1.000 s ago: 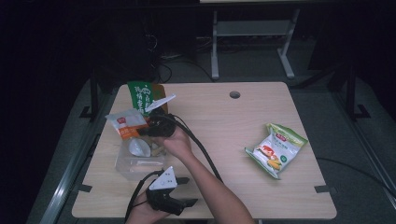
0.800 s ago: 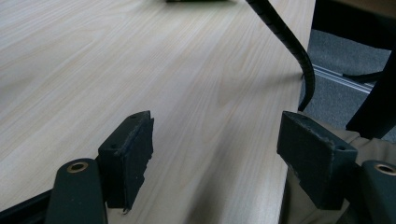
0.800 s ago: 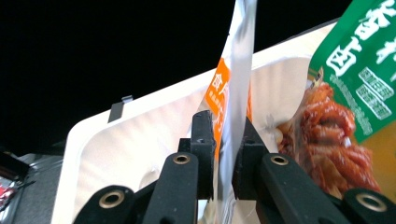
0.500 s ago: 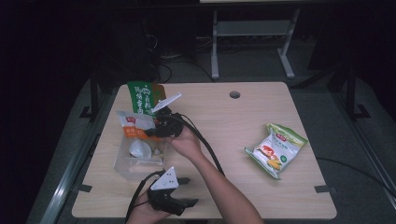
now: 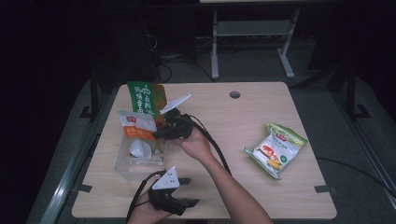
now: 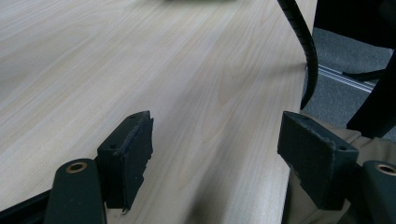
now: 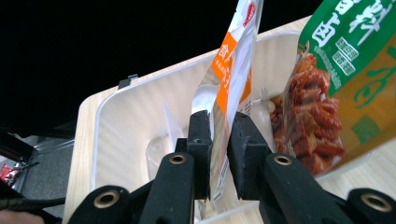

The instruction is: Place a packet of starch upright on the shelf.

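Clear bin (image 5: 122, 164) holding orange-white pouch (image 5: 135, 127), green pouch (image 5: 145, 99)

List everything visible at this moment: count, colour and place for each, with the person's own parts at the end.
Table: one, light wood, centre of the high view.
Clear bin: one, transparent plastic, table's left side.
Orange-and-white packet: one, standing in the clear bin, between the right gripper's fingers.
Green-and-orange pouch: one, upright at the bin's far end.
Green-and-white snack bag: one, lying flat on the table's right side.
Metal stand: one, grey, on the floor beyond the table.
Left gripper: one, black, near table edge, fingers apart, nothing between them.
Right gripper: one, black, at the bin; its jaws have just been opening, a slight gap showing.
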Available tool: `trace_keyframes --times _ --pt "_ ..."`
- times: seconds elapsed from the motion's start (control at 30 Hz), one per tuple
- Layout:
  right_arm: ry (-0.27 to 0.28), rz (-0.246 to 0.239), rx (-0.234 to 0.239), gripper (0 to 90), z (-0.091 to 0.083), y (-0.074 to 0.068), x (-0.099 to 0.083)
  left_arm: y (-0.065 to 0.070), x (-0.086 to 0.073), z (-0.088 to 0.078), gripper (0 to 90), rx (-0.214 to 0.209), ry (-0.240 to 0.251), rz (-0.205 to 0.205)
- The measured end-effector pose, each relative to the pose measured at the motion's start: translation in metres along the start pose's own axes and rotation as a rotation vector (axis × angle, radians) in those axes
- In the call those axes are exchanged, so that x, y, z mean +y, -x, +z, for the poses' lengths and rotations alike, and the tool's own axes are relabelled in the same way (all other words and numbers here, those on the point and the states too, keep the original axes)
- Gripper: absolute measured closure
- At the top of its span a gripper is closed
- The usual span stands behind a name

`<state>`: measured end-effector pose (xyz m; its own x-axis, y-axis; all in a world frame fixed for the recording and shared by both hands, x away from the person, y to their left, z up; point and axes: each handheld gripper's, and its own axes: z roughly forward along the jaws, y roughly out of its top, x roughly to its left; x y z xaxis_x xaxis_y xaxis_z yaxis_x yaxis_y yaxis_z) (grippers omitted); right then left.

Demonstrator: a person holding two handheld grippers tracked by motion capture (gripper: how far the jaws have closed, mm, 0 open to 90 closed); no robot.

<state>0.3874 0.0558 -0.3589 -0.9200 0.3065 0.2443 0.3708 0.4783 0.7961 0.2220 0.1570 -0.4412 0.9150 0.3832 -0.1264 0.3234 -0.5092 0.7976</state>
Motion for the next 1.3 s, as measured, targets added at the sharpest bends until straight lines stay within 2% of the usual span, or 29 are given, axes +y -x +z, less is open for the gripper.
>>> trace_keyframes --times 0.13,0.53,0.67,0.73,0.97,1.3 --pt "0.000 0.015 0.012 77.6 -0.007 0.001 -0.006 0.000 0.000 0.000 25.9 -0.002 0.006 -0.006" --pt "-0.005 0.038 0.008 75.0 -0.028 0.005 -0.027 0.000 0.000 0.000 25.4 0.000 0.010 -0.008" --pt "-0.004 0.039 0.002 74.0 -0.037 0.007 -0.035 0.000 0.000 -0.001 25.3 0.002 0.006 -0.005" --pt "-0.008 0.047 0.003 73.0 -0.044 0.007 -0.041 -0.002 0.000 -0.001 25.2 0.005 -0.005 0.010" --pt "0.006 0.055 -0.002 70.2 -0.059 0.008 -0.054 -0.001 0.000 0.002 25.2 0.002 0.001 0.002" --pt "0.020 0.083 -0.010 65.6 -0.086 0.009 -0.081 -0.001 0.000 0.004 25.0 0.000 -0.008 0.004"
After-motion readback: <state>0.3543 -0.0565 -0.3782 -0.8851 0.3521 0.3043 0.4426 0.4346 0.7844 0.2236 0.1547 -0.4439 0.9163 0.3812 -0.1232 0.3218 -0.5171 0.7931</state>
